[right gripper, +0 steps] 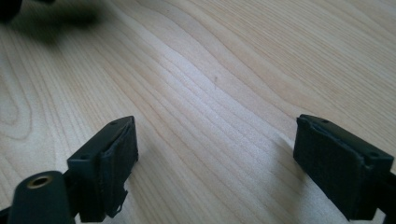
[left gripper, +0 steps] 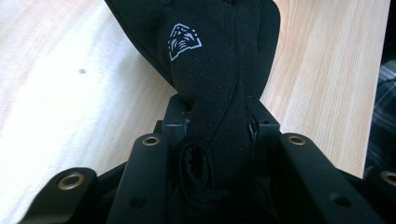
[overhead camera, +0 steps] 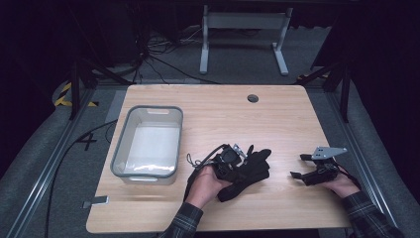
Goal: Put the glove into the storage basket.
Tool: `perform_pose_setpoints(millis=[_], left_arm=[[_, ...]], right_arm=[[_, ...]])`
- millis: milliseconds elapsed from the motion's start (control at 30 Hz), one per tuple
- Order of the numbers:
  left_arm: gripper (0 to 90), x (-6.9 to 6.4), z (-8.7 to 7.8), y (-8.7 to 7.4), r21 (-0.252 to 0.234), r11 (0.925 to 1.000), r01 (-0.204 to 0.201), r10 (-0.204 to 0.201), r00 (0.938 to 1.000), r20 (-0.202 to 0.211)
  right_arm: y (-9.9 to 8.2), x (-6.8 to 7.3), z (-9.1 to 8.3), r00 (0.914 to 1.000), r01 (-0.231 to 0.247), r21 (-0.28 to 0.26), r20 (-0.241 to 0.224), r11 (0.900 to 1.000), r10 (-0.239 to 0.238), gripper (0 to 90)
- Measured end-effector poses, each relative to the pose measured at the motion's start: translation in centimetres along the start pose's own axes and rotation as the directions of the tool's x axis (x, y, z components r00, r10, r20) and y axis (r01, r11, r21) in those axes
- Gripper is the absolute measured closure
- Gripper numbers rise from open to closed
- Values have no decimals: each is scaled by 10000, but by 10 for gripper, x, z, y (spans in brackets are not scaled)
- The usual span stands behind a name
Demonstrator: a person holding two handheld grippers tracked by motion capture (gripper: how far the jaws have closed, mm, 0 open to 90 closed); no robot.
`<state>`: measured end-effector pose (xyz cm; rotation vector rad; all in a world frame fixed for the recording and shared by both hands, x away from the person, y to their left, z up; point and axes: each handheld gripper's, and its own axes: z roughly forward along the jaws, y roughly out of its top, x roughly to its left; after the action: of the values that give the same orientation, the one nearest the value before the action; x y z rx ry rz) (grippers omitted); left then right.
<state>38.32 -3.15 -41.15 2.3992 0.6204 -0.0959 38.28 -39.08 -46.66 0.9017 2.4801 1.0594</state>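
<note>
Fingers, left gripper (left gripper: 218, 122): clamped on black glove (left gripper: 219, 56) at its cuff end.
Glove axis: straight ahead of fingers, over tabletop (left gripper: 60, 93).
Fingers, right gripper (right gripper: 215, 163): spread, empty.
Bin (overhead camera: 147, 144): beyond left fingers' other side.

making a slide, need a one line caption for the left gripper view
Left tool clamped on the cuff end of a black glove with a white logo, above the wooden table.

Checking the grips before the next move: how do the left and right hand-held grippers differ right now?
The left hand-held gripper is clamped on a black glove; the right hand-held gripper holds nothing. The left one's jaws sit close together around the fabric; the right one's stand wide apart over bare table. Both are black, each held in a hand near the table's front edge.
</note>
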Motion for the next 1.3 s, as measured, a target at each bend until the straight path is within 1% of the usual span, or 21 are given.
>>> perform_pose_setpoints(millis=[100,167,267,367,467,533,700,733,800,900,933,967,1000,1067,1133,1167,1200,1233,1300], left_arm=[[680,3,-11,3,-192,9996,213,-217,9995,-249],[680,4,-17,4,-282,9992,271,-280,9990,-339],[679,8,-31,6,-411,9981,450,-469,9978,-463],[678,12,-43,7,-504,9973,541,-572,9964,-626],[678,19,-60,6,-595,9954,745,-799,9924,-934],[678,22,-68,4,-624,9945,842,-905,9902,-1060],[678,33,-88,-1,-867,9903,1088,-1205,9822,-1439],[677,33,-88,-1,-867,9903,1088,-1205,9822,-1439],[677,38,-95,-4,-991,9875,1227,-1376,9774,-1605],[678,47,-108,-11,-1178,9813,1519,-1722,9672,-1870],[678,49,-111,-12,-1199,9805,1557,-1766,9657,-1902],[678,52,-115,-14,-1240,9788,1631,-1856,9623,-1988],[678,54,-120,-16,-1336,9757,1738,-1990,9578,-2073],[678,58,-126,-20,-1491,9711,1864,-2153,9537,-2101],[678,61,-134,-25,-1681,9659,1969,-2316,9474,-2211],[678,64,-139,-28,-1735,9633,2050,-2421,9425,-2303],[678,66,-144,-32,-1854,9585,2166,-2579,9358,-2403],[678,66,-144,-32,-1854,9585,2166,-2579,9358,-2403],[678,70,-152,-39,-2024,9507,2348,-2826,9248,-2546]], right_arm=[[0,0,0,10000,5,-4,2,10000,-5,145],[0,0,0,10000,5,-3,3,10000,-5,146],[0,0,0,10000,-14,-15,17,10000,14,152],[0,0,0,10000,-2,-17,7,10000,2,154],[0,-1,0,10000,2,-20,-5,10000,-2,154],[0,-1,0,10000,0,-18,-4,10000,0,154],[0,-1,0,10000,11,-17,-16,10000,-11,154],[0,-1,0,10000,11,-17,-16,10000,-11,154],[0,-1,0,10000,17,-10,-10,10000,-17,154],[0,-1,0,10000,15,-17,-19,10000,-15,154],[0,-1,0,10000,17,-18,-18,10000,-17,154],[0,-1,0,10000,18,-18,-20,10000,-18,154],[0,-1,0,10000,17,-19,-20,10000,-18,154],[0,-1,0,10000,24,-20,-32,10000,-25,155],[0,-1,0,10000,26,-19,-33,10000,-26,154],[0,-1,0,10000,27,-22,-33,10000,-27,154],[0,-1,0,10000,30,-12,-22,10000,-30,155],[0,-1,0,10000,30,-12,-22,10000,-30,155],[0,-1,0,10000,25,-20,-32,10000,-25,154]])
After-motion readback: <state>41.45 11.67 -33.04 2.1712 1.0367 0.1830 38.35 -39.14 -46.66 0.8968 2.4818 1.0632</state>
